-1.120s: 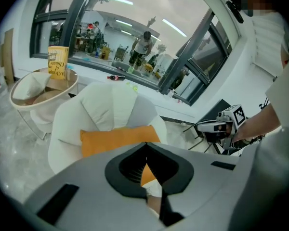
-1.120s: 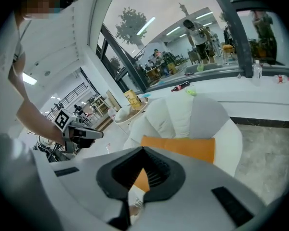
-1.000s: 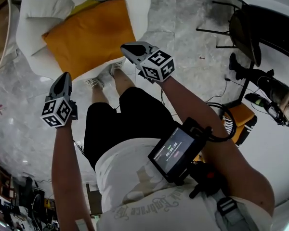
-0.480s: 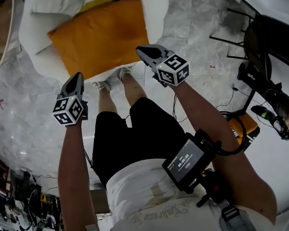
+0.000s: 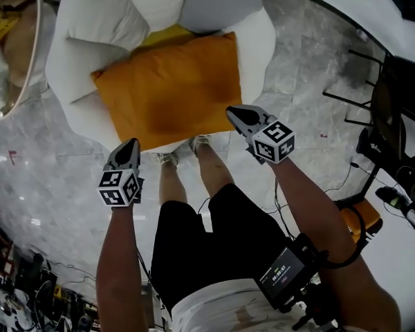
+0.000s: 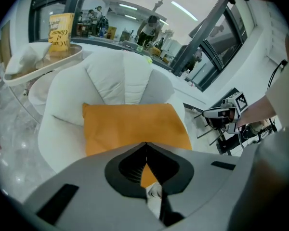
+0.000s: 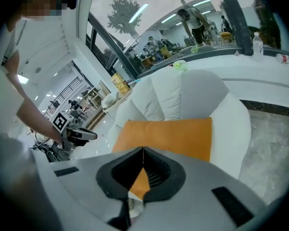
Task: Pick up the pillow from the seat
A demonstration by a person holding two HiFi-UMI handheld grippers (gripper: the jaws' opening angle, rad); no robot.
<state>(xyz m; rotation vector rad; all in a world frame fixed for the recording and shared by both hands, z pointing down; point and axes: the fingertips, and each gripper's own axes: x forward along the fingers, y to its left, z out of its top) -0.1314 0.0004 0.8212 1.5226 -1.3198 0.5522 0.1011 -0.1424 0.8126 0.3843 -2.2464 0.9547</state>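
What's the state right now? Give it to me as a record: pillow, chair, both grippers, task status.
pillow: orange, lying flat on the seat, not lifted
armchair: white, with a cushioned back, holds the pillow
left gripper: jaws shut, empty, short of the pillow's near edge
right gripper: jaws shut, empty, by the pillow's near right corner, no grip
task status: pillow not yet picked up

In the head view the left gripper (image 5: pixel 132 144) is left of centre, its jaws pressed together and empty, tip aimed up the frame. The right gripper (image 5: pixel 232 111), right of centre, is likewise closed on nothing. The left forearm (image 5: pixel 117 254) and right forearm (image 5: pixel 311 203) stretch up from the lower edge.
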